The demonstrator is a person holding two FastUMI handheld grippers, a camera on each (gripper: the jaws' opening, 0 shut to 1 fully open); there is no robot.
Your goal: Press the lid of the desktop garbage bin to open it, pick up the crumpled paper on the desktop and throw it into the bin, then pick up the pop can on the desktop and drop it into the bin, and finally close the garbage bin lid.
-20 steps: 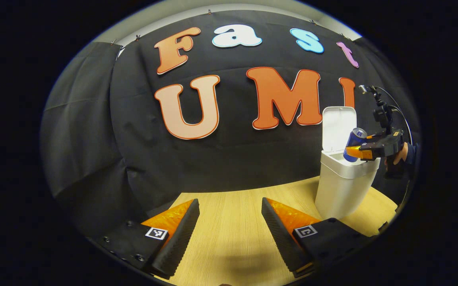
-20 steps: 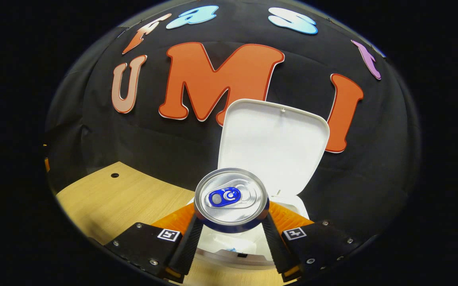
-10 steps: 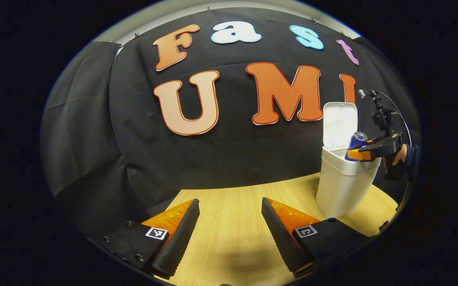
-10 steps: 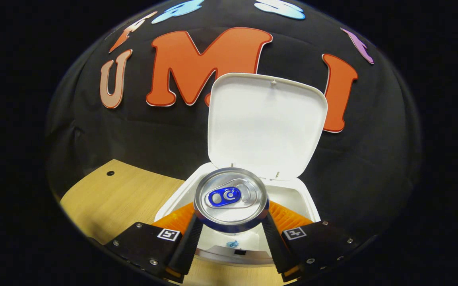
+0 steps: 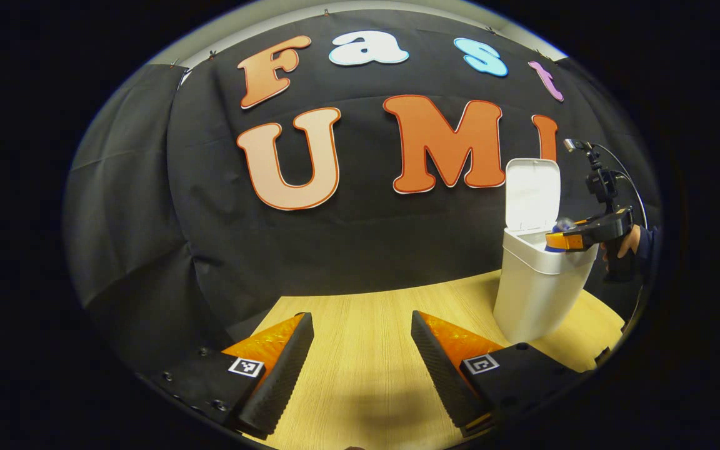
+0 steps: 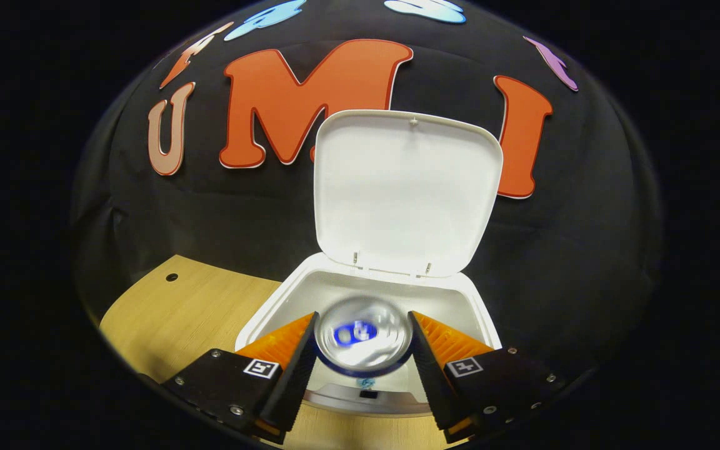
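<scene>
The white bin [image 5: 538, 294] stands on the wooden table [image 5: 366, 381] at the right, its lid [image 5: 532, 190] upright and open. In the right gripper view the lid [image 6: 407, 194] rises behind the bin's open mouth [image 6: 260, 325]. The pop can [image 6: 363, 340], silver-topped with a blue tab, is blurred and sits low between the fingers of my right gripper [image 6: 362, 315], over the opening; the fingers stand slightly apart from it, open. From the left gripper view, the right gripper [image 5: 554, 240] hovers at the bin's rim with just the can's top [image 5: 562, 224] showing. My left gripper [image 5: 361, 317] is open over bare table.
A hand [image 5: 632, 240] holds the right gripper beside the bin. A small hole [image 6: 171, 277] marks the tabletop at the far left. The black cloth wall stands close behind the bin and table.
The right gripper moved over the bin's mouth and let go of the can, which is sliding down into the bin. The left gripper has stayed put.
</scene>
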